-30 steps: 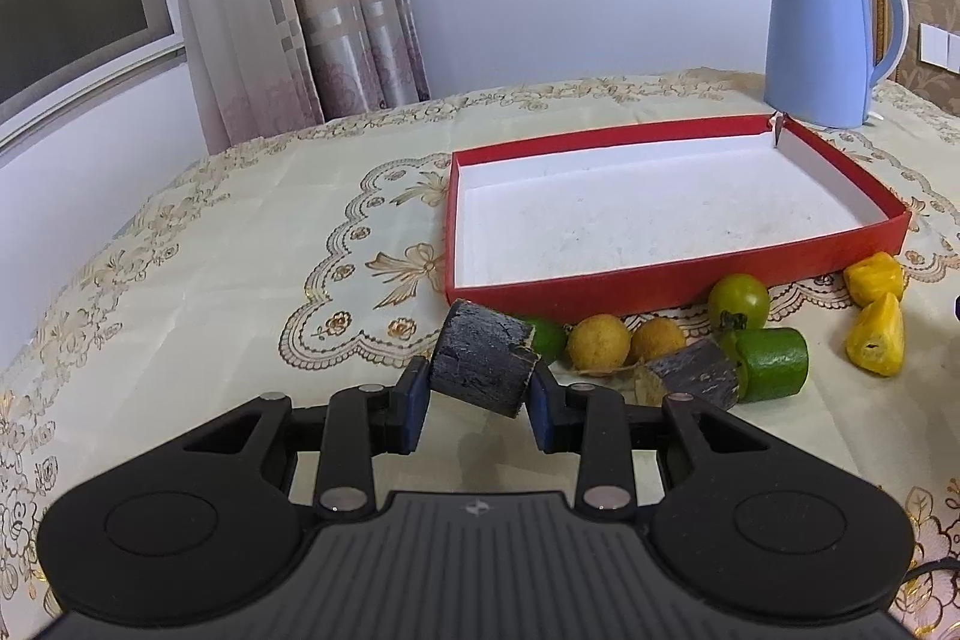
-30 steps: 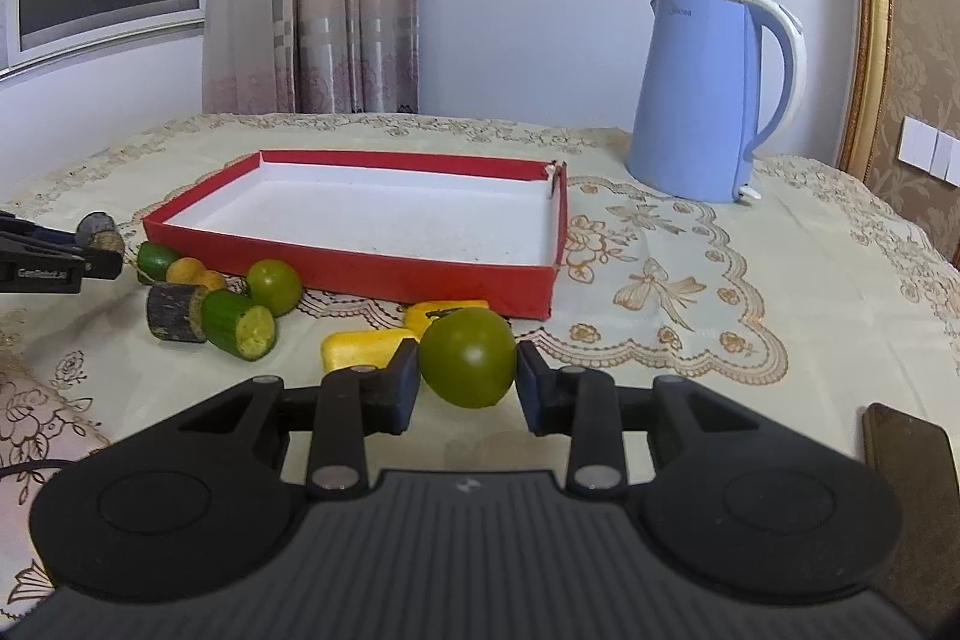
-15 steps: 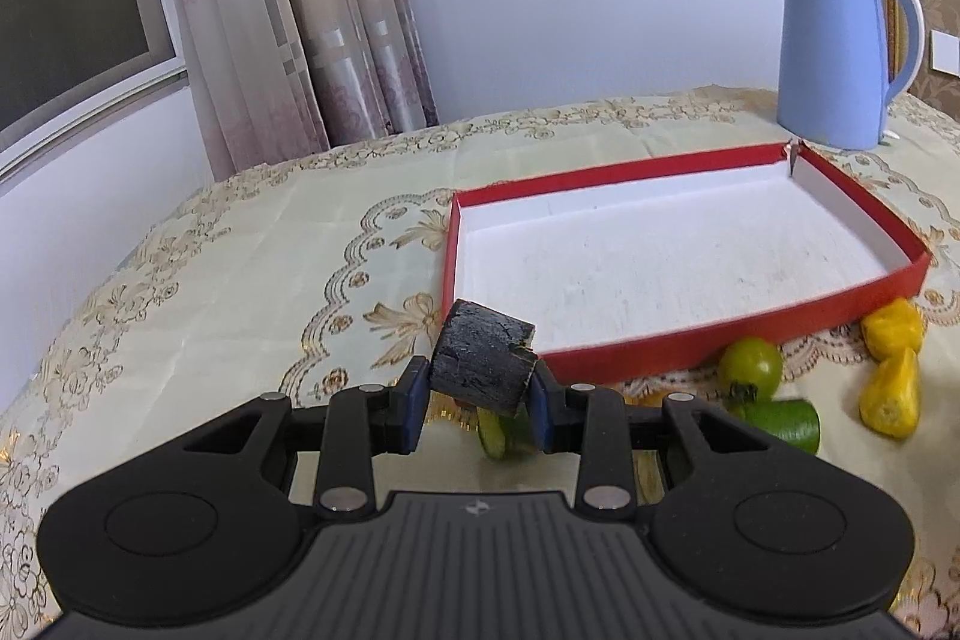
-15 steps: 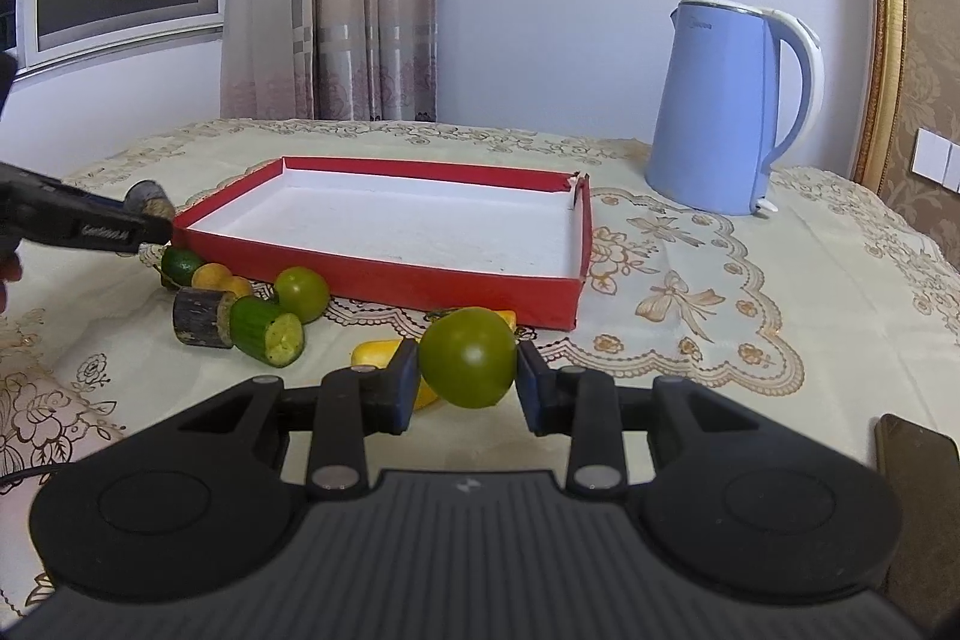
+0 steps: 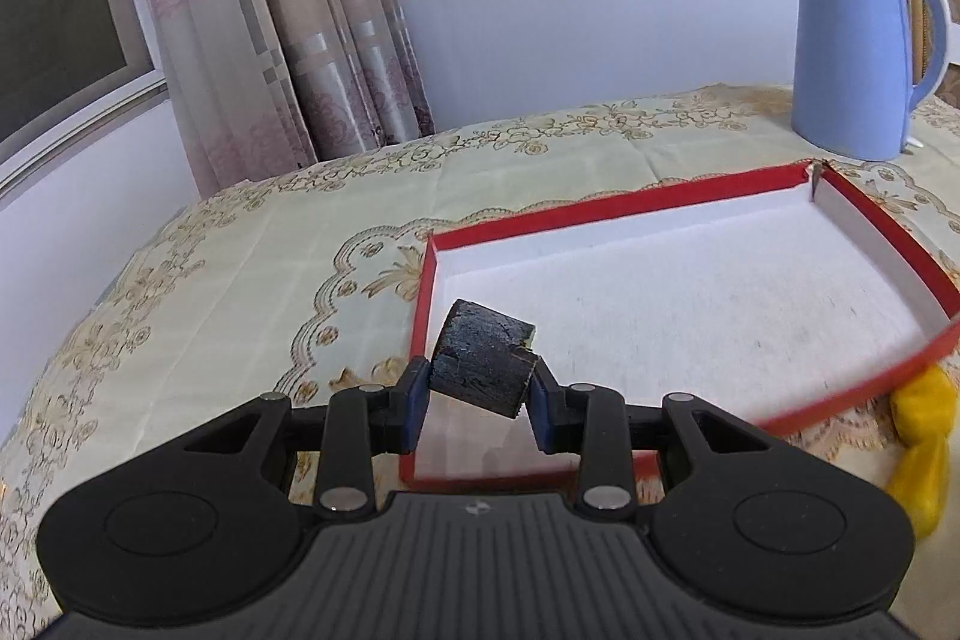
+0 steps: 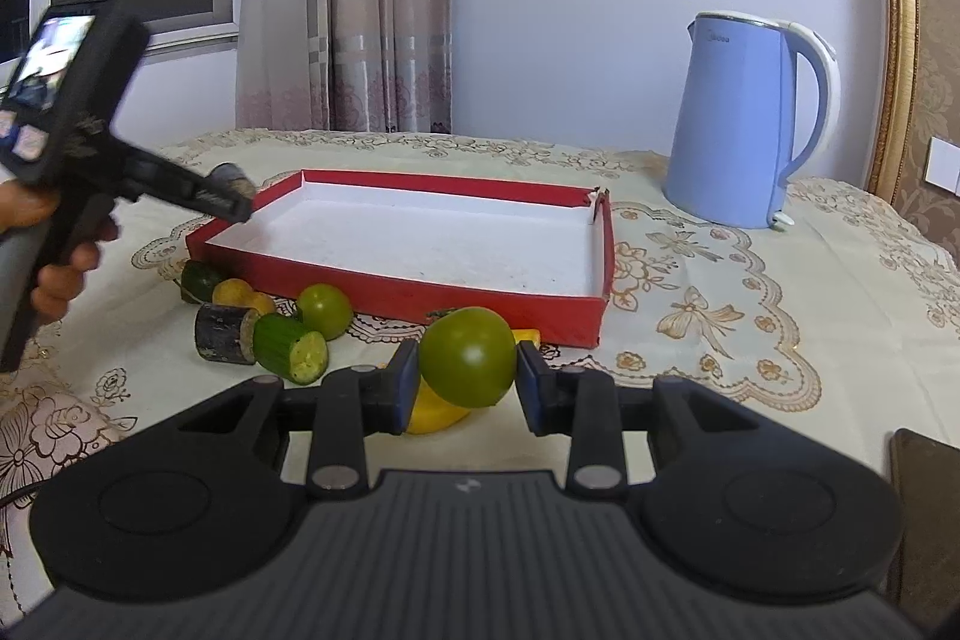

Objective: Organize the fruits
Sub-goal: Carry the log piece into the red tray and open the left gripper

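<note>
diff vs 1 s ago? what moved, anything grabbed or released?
Left gripper carried its dark chunk from the fruit row in front of the red tray to over the tray's near-left corner. Nothing grabbed or released. Right gripper stayed clamped on the green tomato, short of the tray. Loose fruit, tray and kettle are unchanged.

A table (image 6: 750,340) under a cream, gold-patterned cloth fills the lower frame. On it: a red tray (image 6: 384,289) at centre, a blue kettle (image 6: 738,130) upper right — and loose fruit pieces (image 6: 264,322) lower left of the tray.
</note>
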